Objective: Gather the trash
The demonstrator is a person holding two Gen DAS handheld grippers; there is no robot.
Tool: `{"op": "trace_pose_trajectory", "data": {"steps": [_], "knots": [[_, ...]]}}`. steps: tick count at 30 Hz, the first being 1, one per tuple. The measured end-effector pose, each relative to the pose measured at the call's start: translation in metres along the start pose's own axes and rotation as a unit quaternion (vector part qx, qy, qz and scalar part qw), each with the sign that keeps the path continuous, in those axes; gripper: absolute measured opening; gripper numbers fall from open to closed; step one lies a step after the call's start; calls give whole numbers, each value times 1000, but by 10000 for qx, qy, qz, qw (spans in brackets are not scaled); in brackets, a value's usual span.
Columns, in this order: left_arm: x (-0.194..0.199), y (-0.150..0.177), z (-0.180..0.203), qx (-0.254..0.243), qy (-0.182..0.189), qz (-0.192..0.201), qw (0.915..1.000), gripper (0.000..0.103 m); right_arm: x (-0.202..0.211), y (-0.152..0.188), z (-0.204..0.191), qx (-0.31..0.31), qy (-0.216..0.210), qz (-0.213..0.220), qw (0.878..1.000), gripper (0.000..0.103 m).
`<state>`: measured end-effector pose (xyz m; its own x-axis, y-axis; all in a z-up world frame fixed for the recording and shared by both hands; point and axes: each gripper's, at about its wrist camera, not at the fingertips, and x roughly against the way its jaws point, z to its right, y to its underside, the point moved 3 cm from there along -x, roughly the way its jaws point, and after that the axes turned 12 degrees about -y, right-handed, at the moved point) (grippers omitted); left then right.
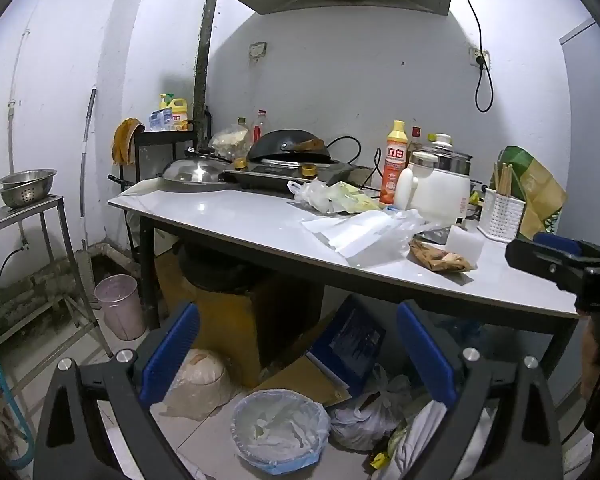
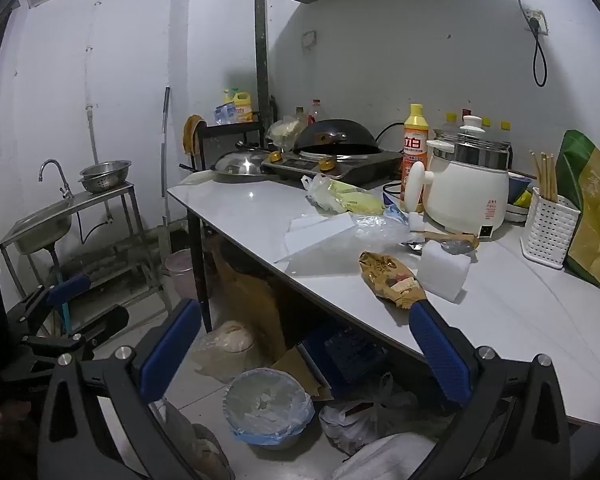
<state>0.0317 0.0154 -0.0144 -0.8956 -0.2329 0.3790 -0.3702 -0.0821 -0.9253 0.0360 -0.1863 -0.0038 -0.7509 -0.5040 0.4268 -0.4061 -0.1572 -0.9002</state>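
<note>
both grippers, left (image 1: 298, 350) and right (image 2: 306, 346), stood wide and empty, short of the table's front edge (image 2: 340, 300); brown snack wrapper (image 2: 392, 278) lay nearest that edge, lined bin (image 2: 268, 406) below for drops.

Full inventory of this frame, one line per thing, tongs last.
brown wrapper: 1, brown, table front
white block: 1, white, right of wrapper
clear plastic sheets: several, clear/white, mid table
yellow-green bag: 1, by stove
detergent bottle: 1, orange-yellow, beside cooker
electric cooker: 1, white
wok: 1, black, on stove
chopstick holder: 1, white
lined bin: 1, blue liner, floor under table
pink bin: 1, floor
sink: 1, steel, at wall
left tongs: open, empty
right tongs: open, empty
</note>
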Motion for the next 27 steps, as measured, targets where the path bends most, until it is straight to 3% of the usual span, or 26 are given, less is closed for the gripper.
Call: {"op": "trace_pose_trajectory", "data": {"steps": [27], "knots": [[-1, 1, -1, 19, 2, -28, 10000, 99, 0, -1, 0, 45, 26, -31, 10000, 103]]}}
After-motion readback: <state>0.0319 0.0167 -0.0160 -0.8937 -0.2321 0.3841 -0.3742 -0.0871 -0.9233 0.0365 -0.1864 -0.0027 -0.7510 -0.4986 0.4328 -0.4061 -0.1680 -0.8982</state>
